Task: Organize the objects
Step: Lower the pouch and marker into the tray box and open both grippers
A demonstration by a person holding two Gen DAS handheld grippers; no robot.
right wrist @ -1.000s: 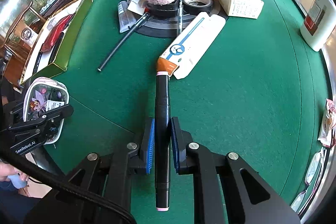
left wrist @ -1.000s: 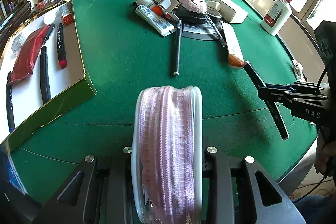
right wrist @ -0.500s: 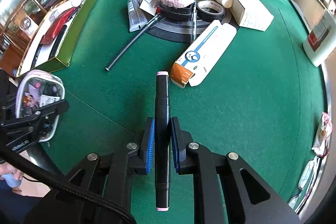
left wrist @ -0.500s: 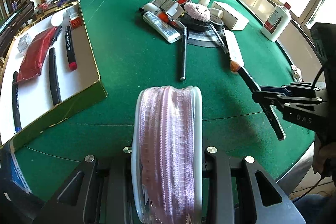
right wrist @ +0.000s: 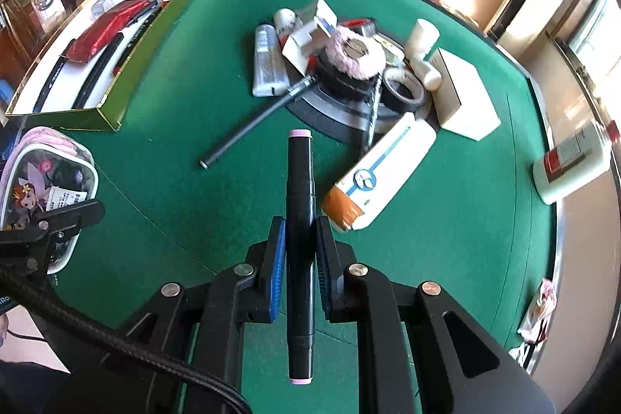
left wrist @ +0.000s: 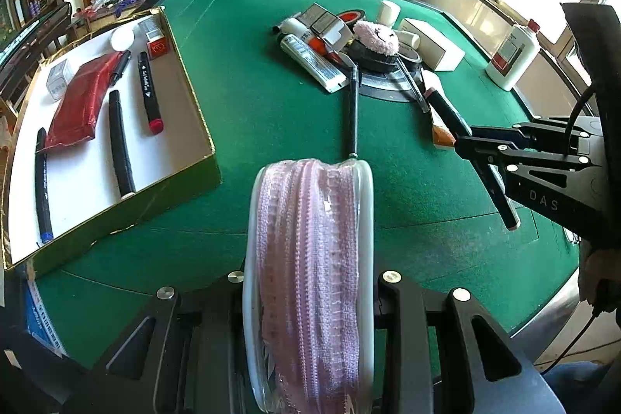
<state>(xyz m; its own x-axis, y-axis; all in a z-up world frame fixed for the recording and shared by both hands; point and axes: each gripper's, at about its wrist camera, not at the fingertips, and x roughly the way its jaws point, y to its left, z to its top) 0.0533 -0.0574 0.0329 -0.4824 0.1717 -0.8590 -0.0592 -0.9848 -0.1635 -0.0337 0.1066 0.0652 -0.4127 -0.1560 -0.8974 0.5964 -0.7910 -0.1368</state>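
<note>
My right gripper (right wrist: 299,247) has lifted the marker (right wrist: 299,220) off the table (right wrist: 446,220), jaws tight on it. My left gripper (left wrist: 310,297) squeezes the pouch (left wrist: 310,258). I should slide the marker in slowly, near the table's front edge.

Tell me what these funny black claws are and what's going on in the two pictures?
No robot here: a person holds a two-finger grabber in each hand, each with a camera looking along its fingers. One picture is from the left gripper, squeezing a pink zip pouch seen edge-on. The other is from the right gripper, pinching a black marker with pink ends. Each grabber shows at the side of the other's picture. Below lies a green table with a jumbled pile: a tube, tape rolls, little boxes, a fluffy pink thing, a black pen. A gold-edged tray holds markers and a red packet.
</note>
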